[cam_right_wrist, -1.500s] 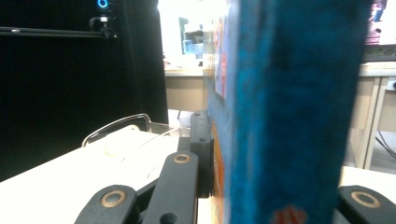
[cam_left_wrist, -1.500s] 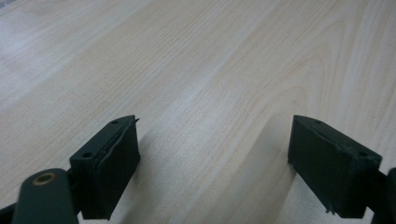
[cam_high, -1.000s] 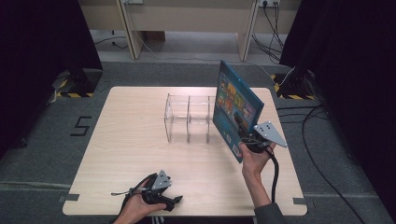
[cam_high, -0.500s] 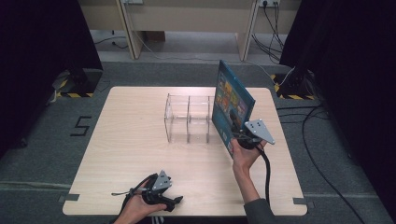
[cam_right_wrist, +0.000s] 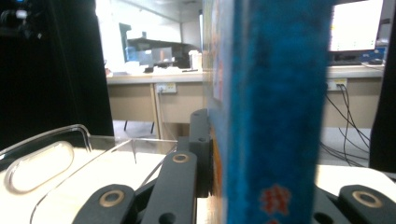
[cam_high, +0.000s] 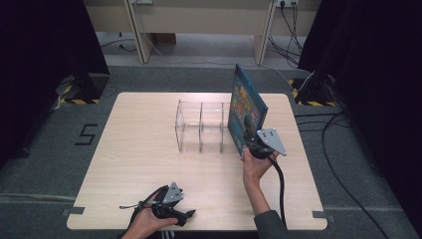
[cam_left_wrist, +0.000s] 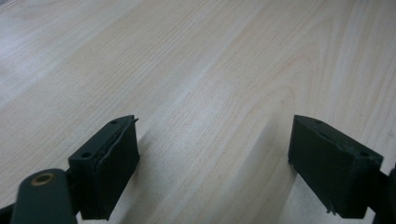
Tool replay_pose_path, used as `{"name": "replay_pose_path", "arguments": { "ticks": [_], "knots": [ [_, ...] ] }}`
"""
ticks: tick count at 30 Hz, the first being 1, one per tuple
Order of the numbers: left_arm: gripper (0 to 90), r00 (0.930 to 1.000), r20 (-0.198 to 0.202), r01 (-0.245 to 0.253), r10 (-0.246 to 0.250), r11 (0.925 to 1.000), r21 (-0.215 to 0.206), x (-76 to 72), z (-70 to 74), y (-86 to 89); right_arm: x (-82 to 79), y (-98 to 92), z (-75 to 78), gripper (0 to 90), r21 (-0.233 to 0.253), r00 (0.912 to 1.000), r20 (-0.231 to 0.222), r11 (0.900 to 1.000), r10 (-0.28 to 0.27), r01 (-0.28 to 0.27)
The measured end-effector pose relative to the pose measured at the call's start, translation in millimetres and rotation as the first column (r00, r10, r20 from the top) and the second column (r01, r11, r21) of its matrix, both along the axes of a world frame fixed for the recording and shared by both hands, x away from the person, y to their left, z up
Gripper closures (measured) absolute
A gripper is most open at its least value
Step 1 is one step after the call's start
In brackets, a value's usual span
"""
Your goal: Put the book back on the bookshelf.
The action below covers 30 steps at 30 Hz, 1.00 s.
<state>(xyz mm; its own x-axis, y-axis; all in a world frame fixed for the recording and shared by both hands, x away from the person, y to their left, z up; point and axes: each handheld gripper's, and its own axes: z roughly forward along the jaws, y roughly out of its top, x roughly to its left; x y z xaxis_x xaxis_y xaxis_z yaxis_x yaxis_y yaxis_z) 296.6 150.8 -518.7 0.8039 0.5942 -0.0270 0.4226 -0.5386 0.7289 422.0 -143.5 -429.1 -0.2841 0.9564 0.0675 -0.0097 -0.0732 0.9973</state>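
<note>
The right gripper [cam_high: 252, 144] is clamped on a flat blue book with a colourful printed cover [cam_high: 245, 108], holding it upright by its lower near corner. In the high view the book stands on edge over the right part of the pale wooden table [cam_high: 139, 149], its cover facing left, its lower edge just beside the right end of a clear plastic rack with upright dividers [cam_high: 201, 125]. Whether book and rack touch cannot be told. From the right gripper view the book's blue spine [cam_right_wrist: 275, 107] rises straight up between the two black jaws, one pressed against the cover at the left, the other against the back at the right, and the curved clear wall of the rack [cam_right_wrist: 46, 161] lies to the left, close by.

The left gripper [cam_high: 185, 215] rests in the person's hand at the near edge of the table, well apart from the book and the rack. In the left gripper view its jaws stand wide apart over bare wood [cam_left_wrist: 210, 93], with nothing between them.
</note>
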Motion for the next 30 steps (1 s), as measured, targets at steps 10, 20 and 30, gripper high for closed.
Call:
{"name": "replay_pose_path", "arguments": {
  "ticks": [10,20,30],
  "knots": [
    [15.2,1.0000,0.000,0.006,-0.006,1.0000,-0.003,-0.9,-0.2,-0.6,-5.9,-2.8,-6.4,79.6,0.042,0.9997,-0.006,0.999,-0.022,0.022],
    [15.2,1.0000,-0.001,0.006,-0.006,0.9999,-0.009,-0.8,-0.5,-0.6,-11.0,-11.4,-12.7,63.2,0.045,0.9957,-0.093,0.999,0.003,0.001],
    [15.2,1.0000,0.000,0.010,-0.010,0.9999,-0.006,-0.7,-0.4,-0.9,-32.0,-26.7,-26.2,49.0,-0.023,0.9765,-0.188,0.993,0.105,-0.112]
  ]
}}
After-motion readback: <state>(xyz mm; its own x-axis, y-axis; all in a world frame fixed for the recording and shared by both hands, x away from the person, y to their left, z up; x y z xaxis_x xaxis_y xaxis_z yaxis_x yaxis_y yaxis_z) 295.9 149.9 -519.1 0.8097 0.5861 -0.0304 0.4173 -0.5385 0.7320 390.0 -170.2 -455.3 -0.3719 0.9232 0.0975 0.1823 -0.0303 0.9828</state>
